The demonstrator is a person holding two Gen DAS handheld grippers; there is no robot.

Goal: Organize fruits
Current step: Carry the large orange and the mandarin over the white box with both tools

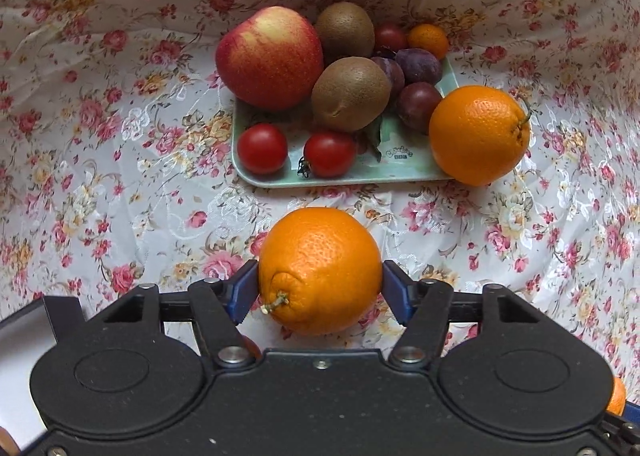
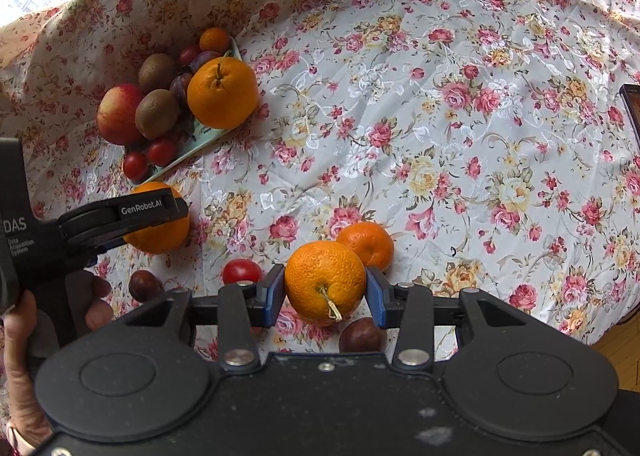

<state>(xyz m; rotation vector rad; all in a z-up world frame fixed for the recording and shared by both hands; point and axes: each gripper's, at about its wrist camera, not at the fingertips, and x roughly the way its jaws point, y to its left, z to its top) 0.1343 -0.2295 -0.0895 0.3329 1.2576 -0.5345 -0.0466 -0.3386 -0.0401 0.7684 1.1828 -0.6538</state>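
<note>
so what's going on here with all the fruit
A person is sorting fruit on a flowered tablecloth with a handheld gripper in each hand. The left gripper is clamped on an orange just short of the green tray, which already holds an apple, kiwis, plums and tomatoes. The right gripper grips a smaller orange. A mandarin, a tomato and two plums lie loose nearby.

"GenRobot.AI" and "DAS" on left hand-held gripper (image 2: 160, 212)
</note>
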